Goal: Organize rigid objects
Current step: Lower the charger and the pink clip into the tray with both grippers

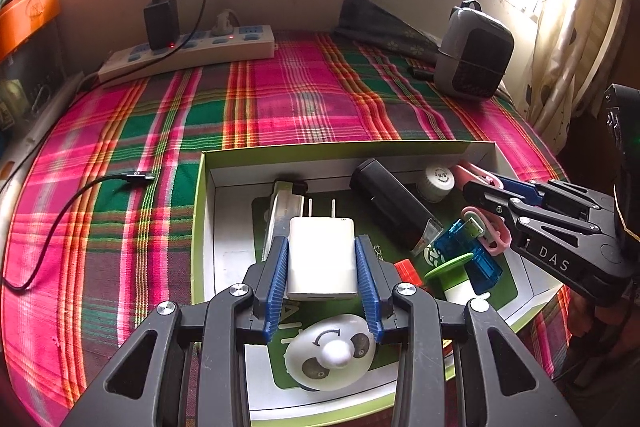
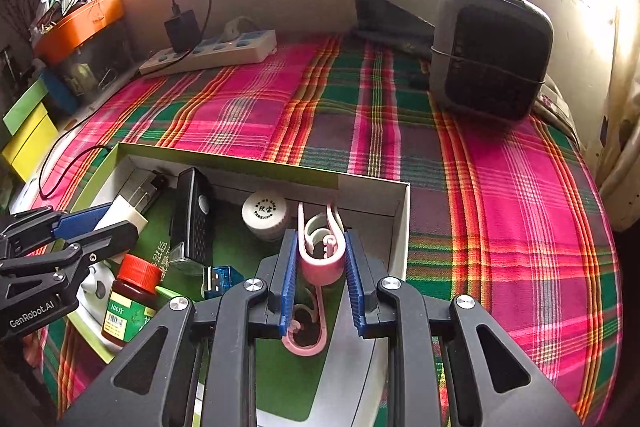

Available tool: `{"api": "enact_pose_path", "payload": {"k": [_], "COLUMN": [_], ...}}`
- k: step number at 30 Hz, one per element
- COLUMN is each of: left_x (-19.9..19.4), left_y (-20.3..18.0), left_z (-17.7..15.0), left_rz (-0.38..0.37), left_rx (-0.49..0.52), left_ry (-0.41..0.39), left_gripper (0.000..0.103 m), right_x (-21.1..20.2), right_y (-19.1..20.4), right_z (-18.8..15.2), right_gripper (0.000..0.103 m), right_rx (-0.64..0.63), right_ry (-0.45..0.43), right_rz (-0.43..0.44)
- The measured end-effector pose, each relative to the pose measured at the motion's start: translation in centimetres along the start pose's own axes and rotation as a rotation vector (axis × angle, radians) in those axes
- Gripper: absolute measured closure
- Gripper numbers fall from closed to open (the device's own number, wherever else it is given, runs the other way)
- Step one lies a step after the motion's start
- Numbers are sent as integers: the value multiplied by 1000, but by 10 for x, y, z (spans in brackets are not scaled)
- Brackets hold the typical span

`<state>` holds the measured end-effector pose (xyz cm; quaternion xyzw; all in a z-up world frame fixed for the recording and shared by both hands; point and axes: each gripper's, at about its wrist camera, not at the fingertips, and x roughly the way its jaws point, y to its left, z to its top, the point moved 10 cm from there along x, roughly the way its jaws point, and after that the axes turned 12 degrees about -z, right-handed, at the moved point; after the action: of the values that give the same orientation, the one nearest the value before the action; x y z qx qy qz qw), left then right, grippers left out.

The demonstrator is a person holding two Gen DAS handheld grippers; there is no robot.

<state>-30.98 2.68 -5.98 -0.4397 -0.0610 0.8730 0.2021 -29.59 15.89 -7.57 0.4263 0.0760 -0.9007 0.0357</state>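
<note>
My left gripper [image 1: 322,247] is shut on a white plug charger [image 1: 322,257], prongs pointing away, held over the open green-rimmed box [image 1: 340,150]. My right gripper [image 2: 320,239] is shut on a pink plastic clip [image 2: 322,267] above the box's right end [image 2: 400,227]. Inside the box lie a black rectangular device [image 1: 386,203], a white round cap [image 2: 265,213], a blue USB stick [image 1: 470,247], a red-capped bottle [image 2: 128,301], a metal piece [image 1: 280,211] and a white panda-faced knob [image 1: 332,351]. From the left wrist view the right gripper [image 1: 486,193] shows at the right.
The box rests on a pink and green plaid cloth [image 1: 280,99]. A white power strip [image 1: 188,53] with a black adapter [image 1: 160,21] lies at the back left. A grey heater [image 2: 490,51] stands back right. A black cable [image 1: 60,211] trails left of the box.
</note>
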Motion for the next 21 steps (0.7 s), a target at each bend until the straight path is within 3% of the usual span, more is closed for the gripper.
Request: {"api": "enact_pose_path", "payload": {"k": [21], "left_x": [-1], "left_y": [-3], "left_z": [0], "left_rz": [35], "left_rx": [20], "left_ry": [-3], "left_gripper": [67], "right_x": [0], "right_y": [5], "right_z": [-2], "right_gripper": [79], "right_rx": [-5], "right_ry": [-2], "right_rz": [17]}}
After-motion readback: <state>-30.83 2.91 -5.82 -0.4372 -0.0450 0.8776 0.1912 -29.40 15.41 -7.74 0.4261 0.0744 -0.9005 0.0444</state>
